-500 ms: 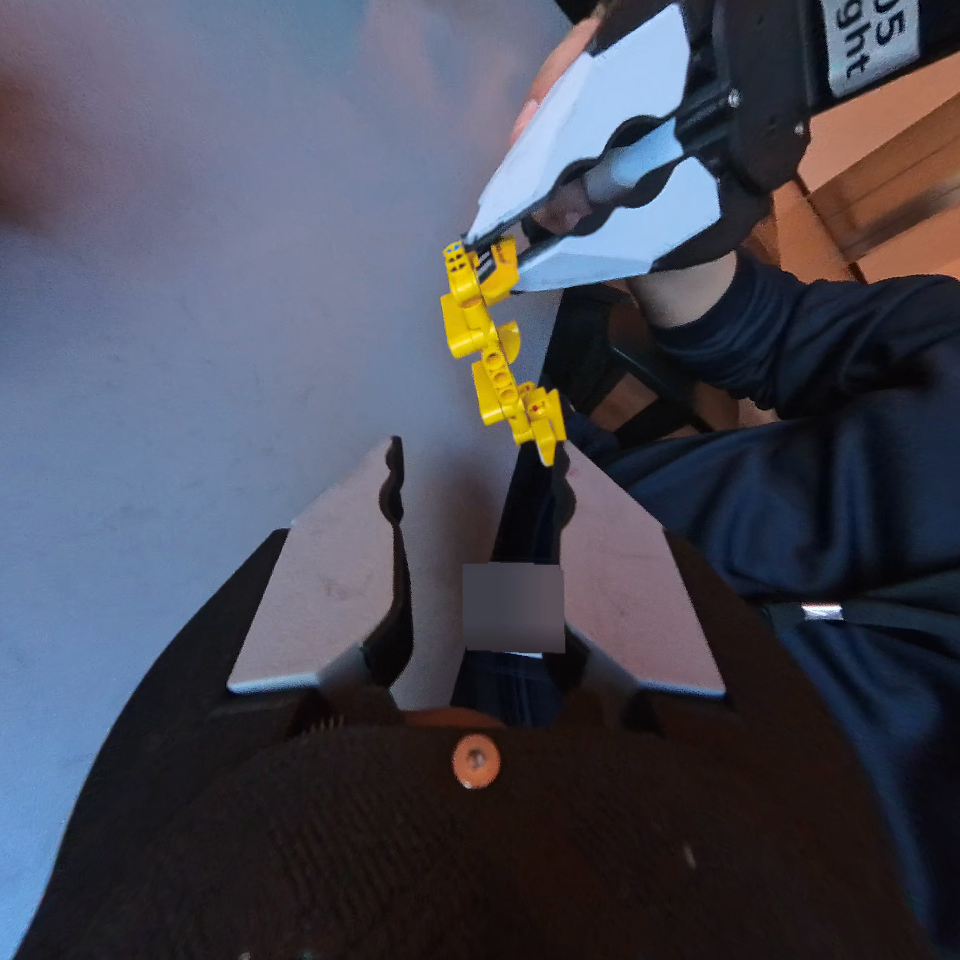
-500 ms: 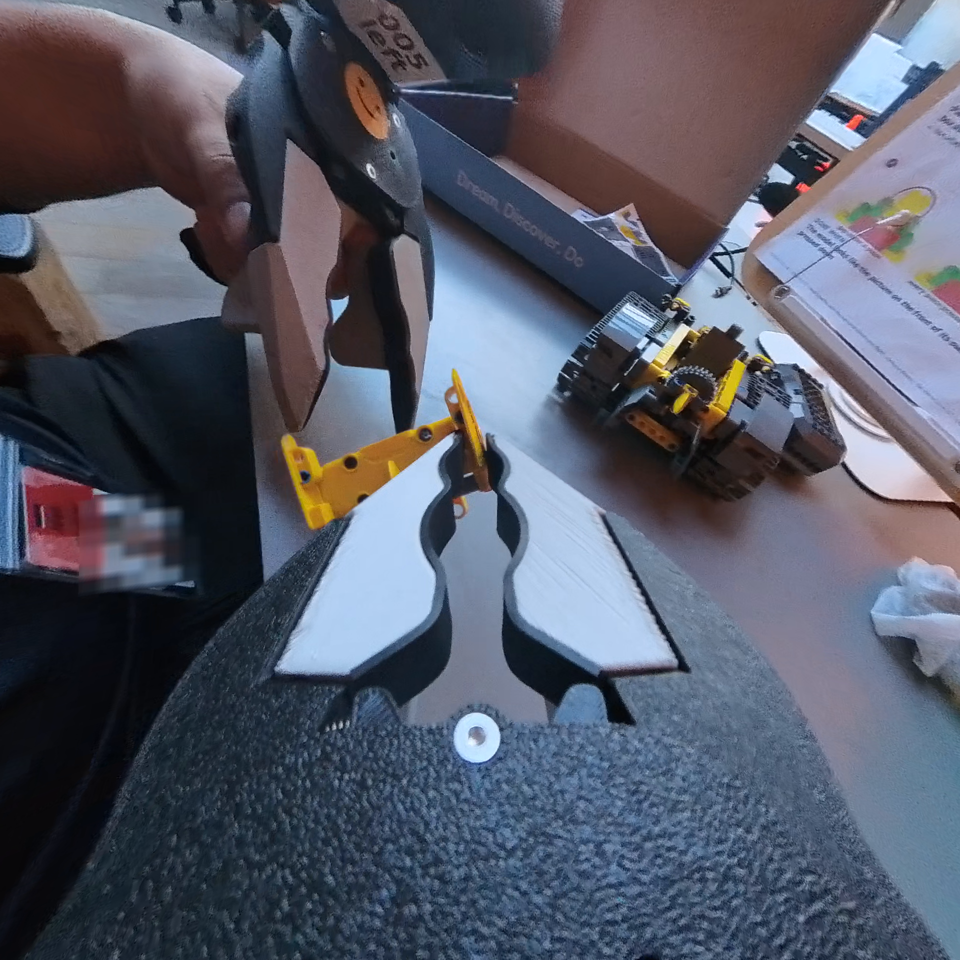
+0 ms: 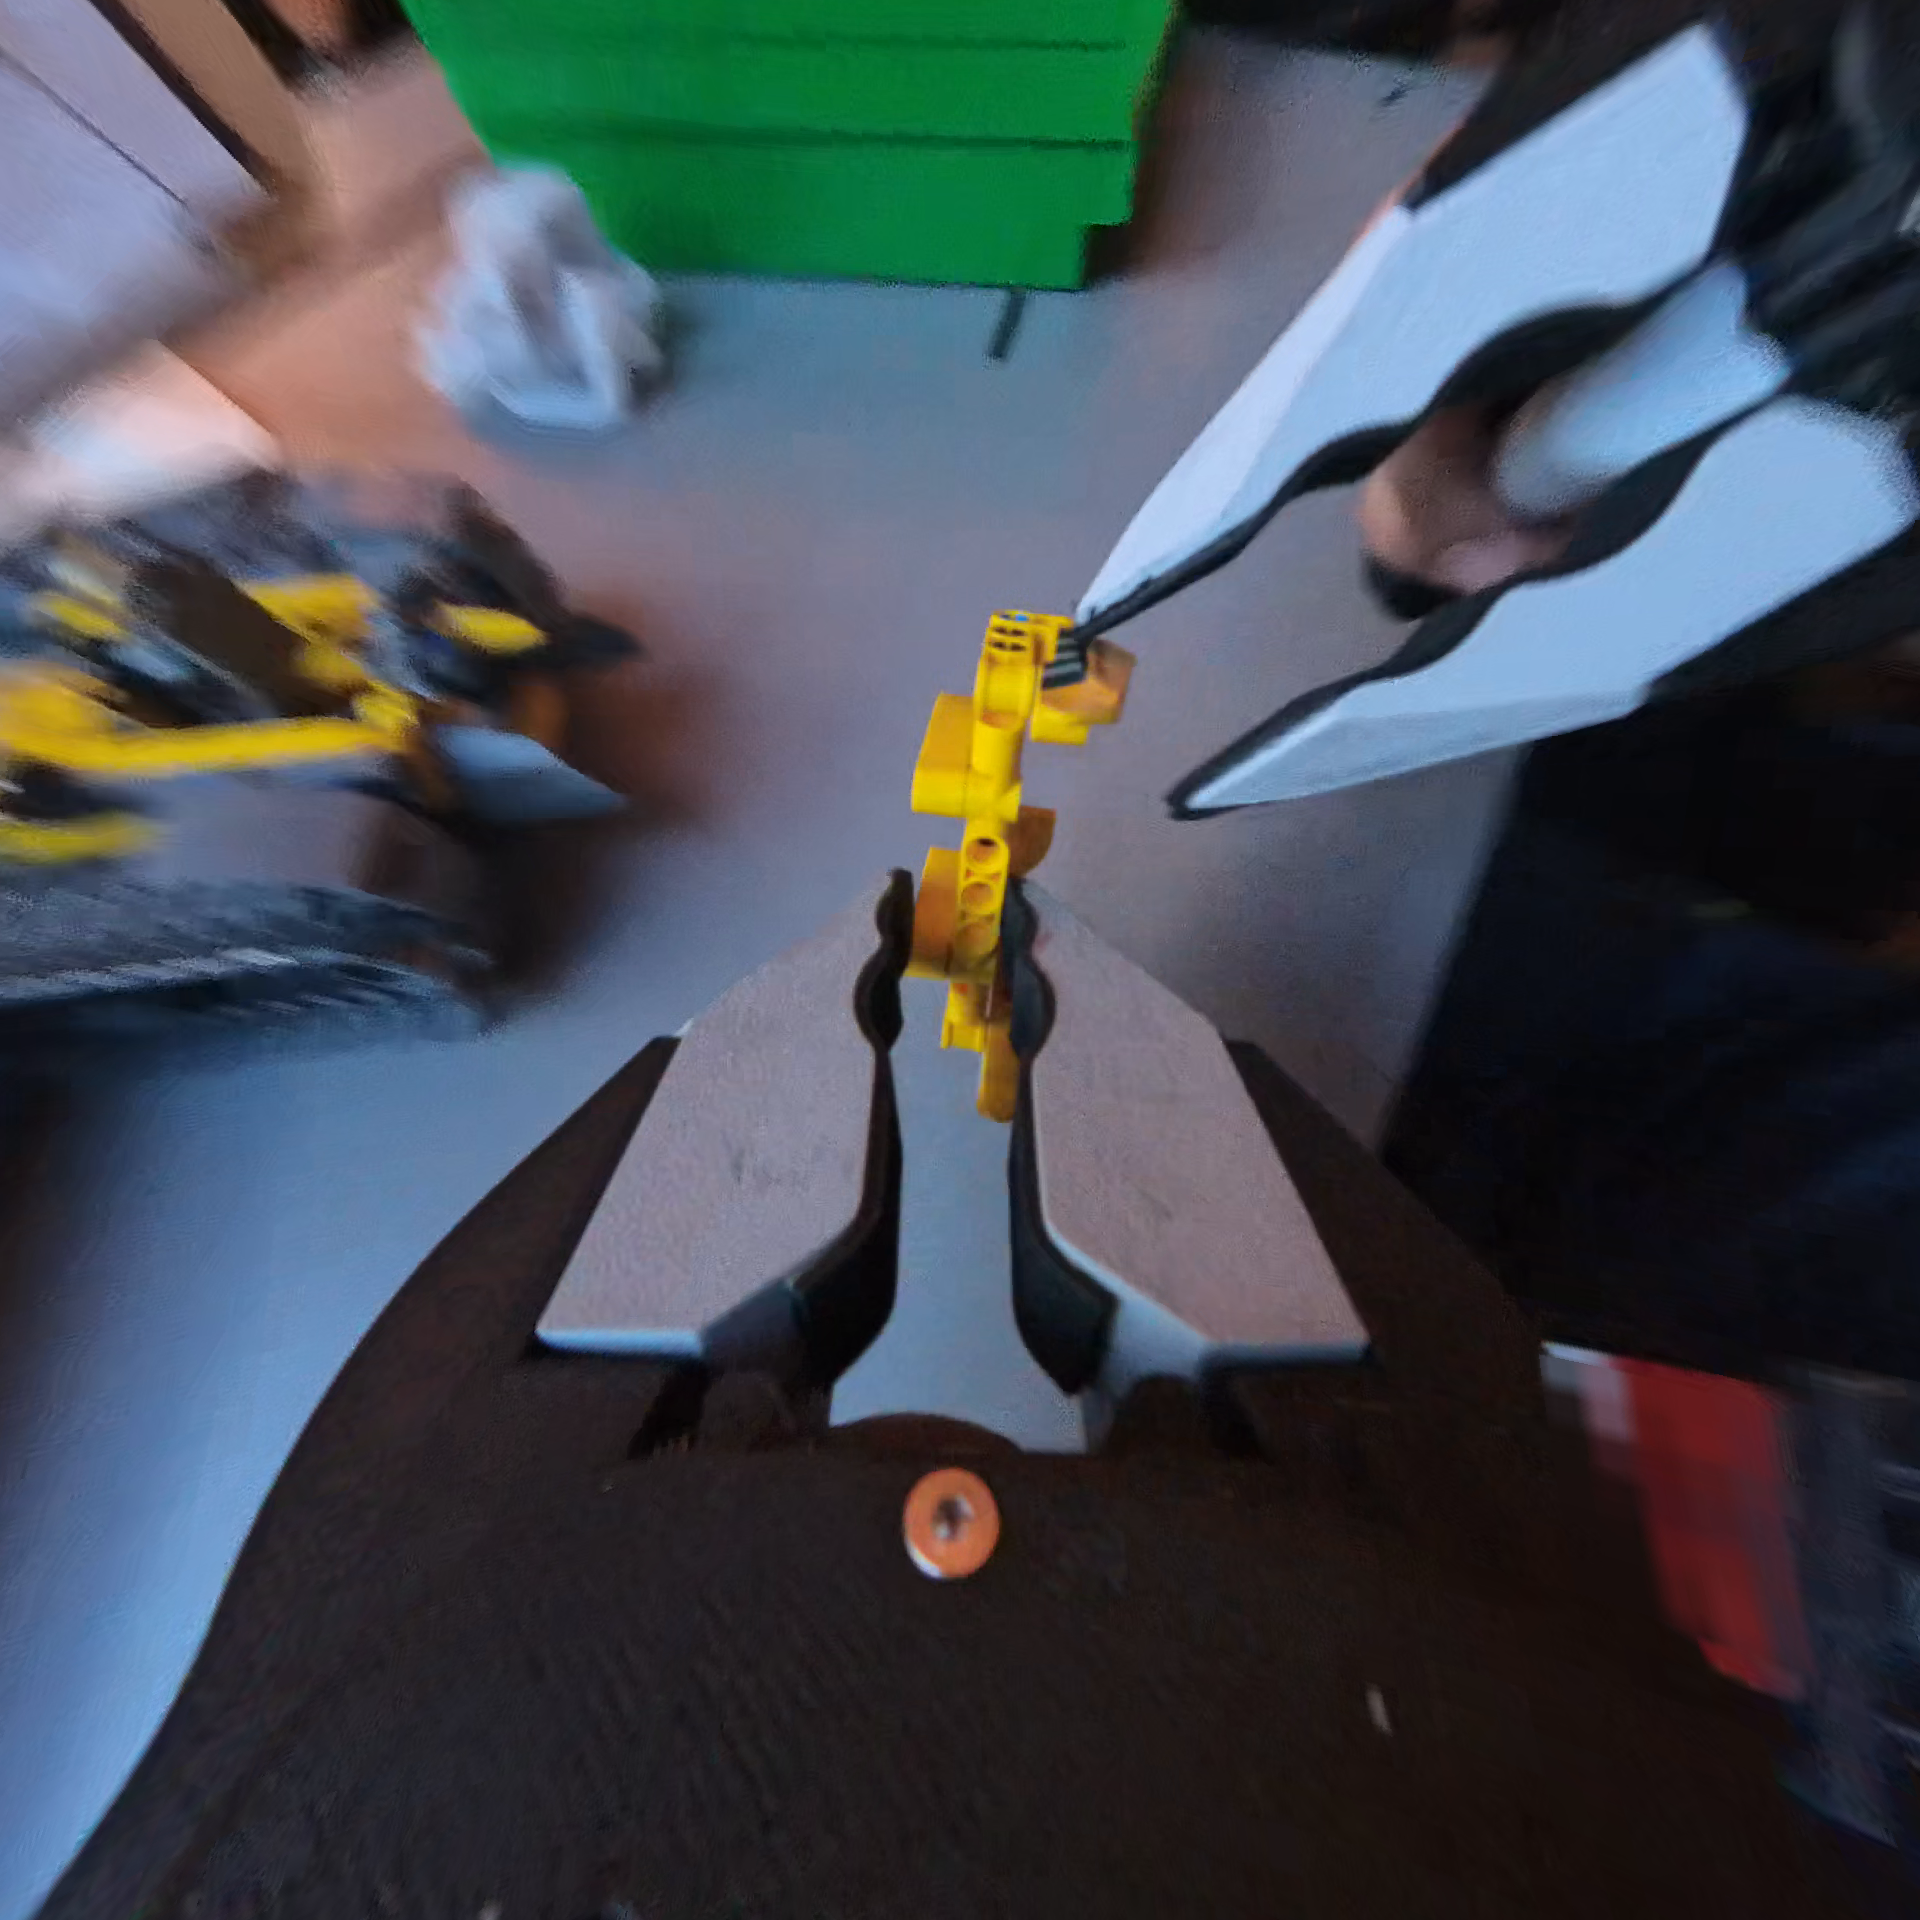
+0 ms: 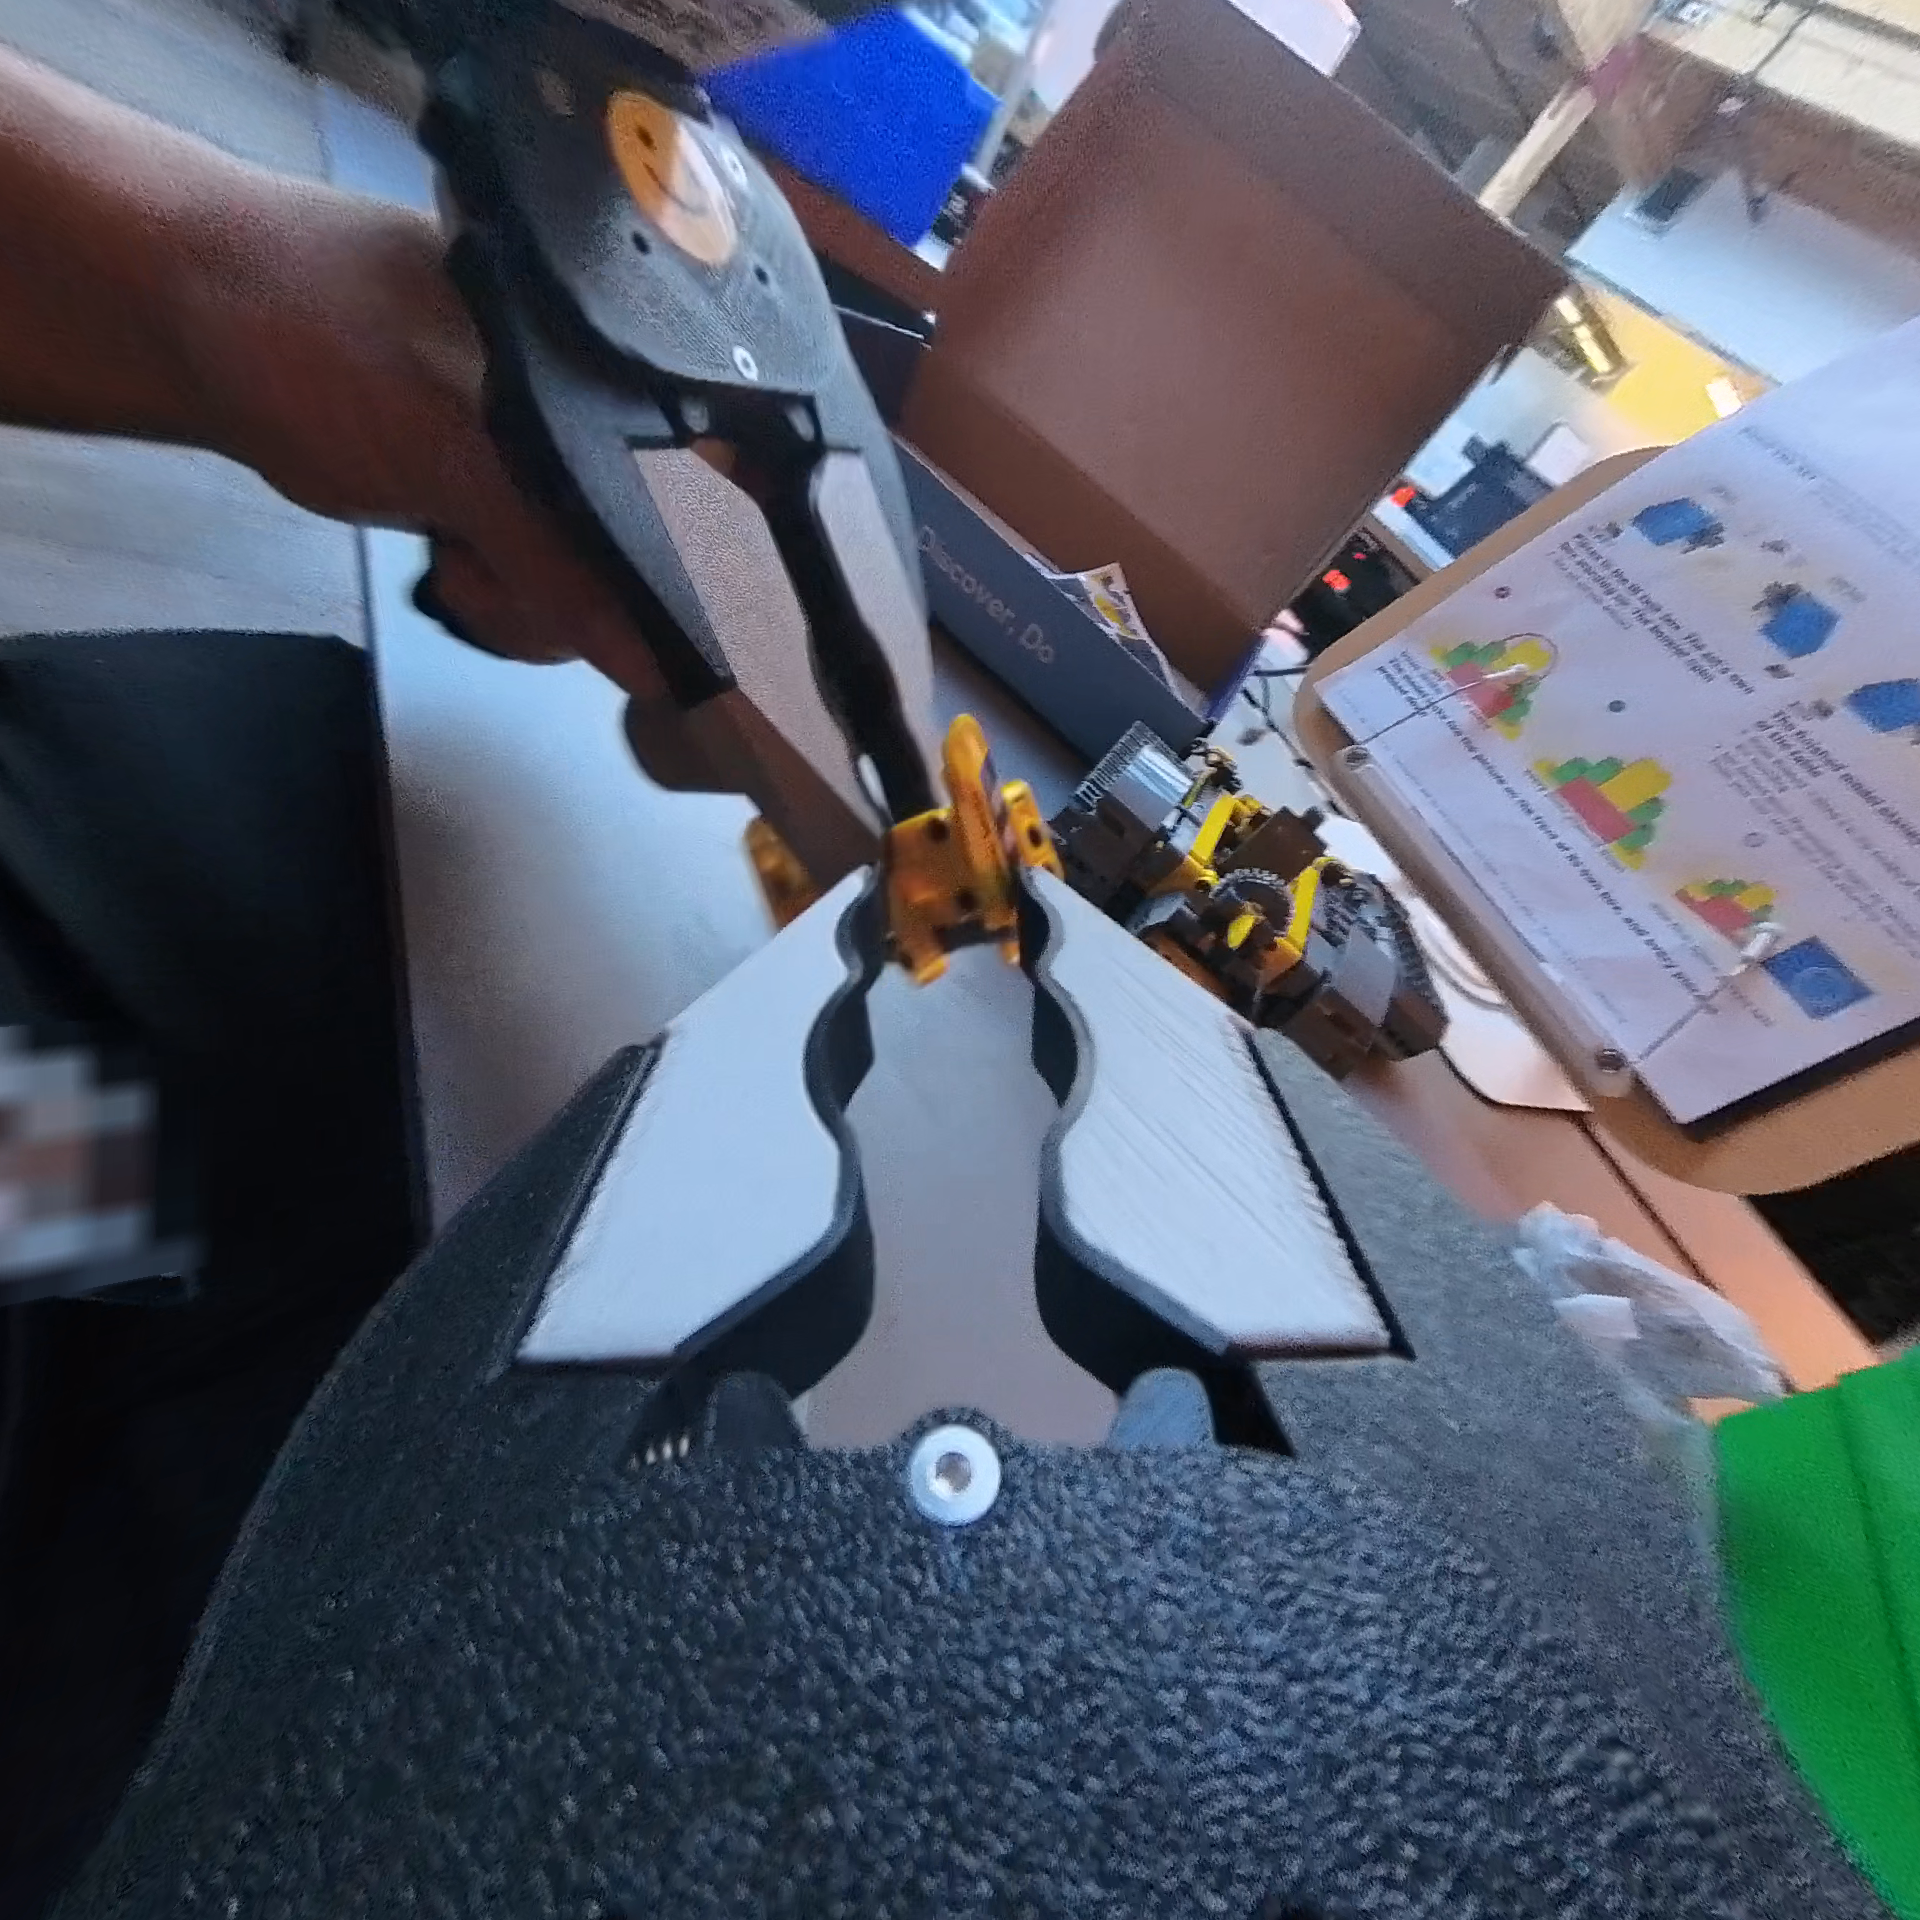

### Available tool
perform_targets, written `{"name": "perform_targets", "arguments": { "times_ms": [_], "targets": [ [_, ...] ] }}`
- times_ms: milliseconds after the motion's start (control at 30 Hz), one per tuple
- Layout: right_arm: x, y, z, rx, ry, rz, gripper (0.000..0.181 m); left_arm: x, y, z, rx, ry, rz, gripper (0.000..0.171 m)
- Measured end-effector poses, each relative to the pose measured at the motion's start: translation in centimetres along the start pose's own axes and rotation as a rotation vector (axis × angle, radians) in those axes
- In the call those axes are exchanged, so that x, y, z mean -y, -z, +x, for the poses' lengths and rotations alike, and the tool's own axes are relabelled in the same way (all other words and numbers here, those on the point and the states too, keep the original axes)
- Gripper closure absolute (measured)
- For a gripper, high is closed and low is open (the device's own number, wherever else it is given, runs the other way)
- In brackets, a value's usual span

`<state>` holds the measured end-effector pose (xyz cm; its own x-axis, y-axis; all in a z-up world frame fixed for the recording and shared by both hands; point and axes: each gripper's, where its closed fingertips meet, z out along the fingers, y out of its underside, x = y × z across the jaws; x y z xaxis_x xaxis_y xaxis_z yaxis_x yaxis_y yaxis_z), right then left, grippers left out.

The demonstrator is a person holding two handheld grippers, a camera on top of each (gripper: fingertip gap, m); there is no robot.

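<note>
A yellow toy-brick assembly (image 3: pixel 977 748) of linked beams hangs in the air above the table (image 3: pixel 831 468). My left gripper (image 3: pixel 961 935) is shut on its lower end. My right gripper (image 4: pixel 945 904) is open, and the assembly's other end (image 4: pixel 951 883) sits between its spread fingers. In the left wrist view the right gripper (image 3: pixel 1127 707) comes in from the upper right. Its upper fingertip (image 3: pixel 1086 613) touches the top of the assembly and its lower fingertip stands apart. In the right wrist view the left gripper (image 4: pixel 899 821) reaches down from the upper left in a person's hand.
A black and yellow toy vehicle (image 4: pixel 1247 914) stands on the table behind the grippers; it shows blurred in the left wrist view (image 3: pixel 260 707). Around it are a green box (image 3: pixel 831 135), crumpled white tissue (image 3: pixel 540 301), a board with a printed sheet (image 4: pixel 1662 779) and a brown cardboard box (image 4: pixel 1195 343). My right fingertips sit around 4 centimeters from my left ones.
My left gripper has closed on the lower end of the yellow assembly. My right gripper has opened from its tight grip. Both views have swung and the assembly has turned.
</note>
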<state>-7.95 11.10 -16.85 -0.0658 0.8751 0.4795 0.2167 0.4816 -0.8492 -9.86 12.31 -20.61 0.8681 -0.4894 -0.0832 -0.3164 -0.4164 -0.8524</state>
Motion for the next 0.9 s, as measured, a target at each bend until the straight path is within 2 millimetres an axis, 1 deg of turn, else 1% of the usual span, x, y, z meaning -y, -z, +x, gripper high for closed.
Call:
{"name": "perform_targets", "arguments": {
  "times_ms": [67, 100, 133, 200, 233, 300, 400, 467, 567, 633, 700, 800, 900],
  "targets": [
    [0.1, 0.5, 0.5, 0.026, -0.084, 0.022, 0.158, 1.3, 1.0, -1.3, 0.183, -0.238, 0.067, 0.158],
    [0.2, 0.7, 0.7, 0.045, -0.131, 0.035, 0.157, 2.0, 1.6, -1.6, 0.248, -0.345, 0.109, 0.158],
    [0.3, 1.0, 0.8, 0.069, -0.179, 0.046, 0.156, 2.5, 2.0, -1.4, 0.285, -0.443, 0.144, 0.166],
    [0.6, 1.5, 0.7, 0.134, -0.274, 0.074, 0.152, 3.5, 3.0, -0.9, 0.363, -0.638, 0.226, 0.167],
    [0.9, 1.7, 0.4, 0.181, -0.320, 0.092, 0.151, 3.6, 3.2, -0.6, 0.389, -0.716, 0.242, 0.168],
    [1.4, 2.0, 0.0, 0.249, -0.399, 0.115, 0.148, 3.5, 3.5, -0.9, 0.465, -0.813, 0.227, 0.167],
    [1.6, 2.1, 0.0, 0.291, -0.466, 0.137, 0.146, 3.9, 3.9, -0.8, 0.576, -0.982, 0.234, 0.168],
    [1.6, 2.2, 0.2, 0.305, -0.504, 0.144, 0.145, 4.1, 4.0, -0.6, 0.629, -1.052, 0.239, 0.167],
    [1.7, 2.2, 0.2, 0.326, -0.548, 0.147, 0.141, 3.6, 3.3, 0.0, 0.616, -1.098, 0.225, 0.167],
    [1.6, 2.0, -0.1, 0.343, -0.572, 0.146, 0.135, 3.2, 2.7, 0.5, 0.590, -1.117, 0.214, 0.167],
    [1.4, 1.7, -0.5, 0.353, -0.574, 0.137, 0.133, 2.7, 2.2, 0.9, 0.573, -1.142, 0.197, 0.167],
    [0.6, 1.3, -1.0, 0.343, -0.511, 0.087, 0.135, 1.5, 1.2, 1.4, 0.480, -1.136, 0.153, 0.167],
    [-1.0, 1.3, -2.4, 0.374, -0.387, -0.006, 0.150, -0.1, 0.2, 1.7, 0.379, -1.151, 0.100, 0.167]
  ]
}}
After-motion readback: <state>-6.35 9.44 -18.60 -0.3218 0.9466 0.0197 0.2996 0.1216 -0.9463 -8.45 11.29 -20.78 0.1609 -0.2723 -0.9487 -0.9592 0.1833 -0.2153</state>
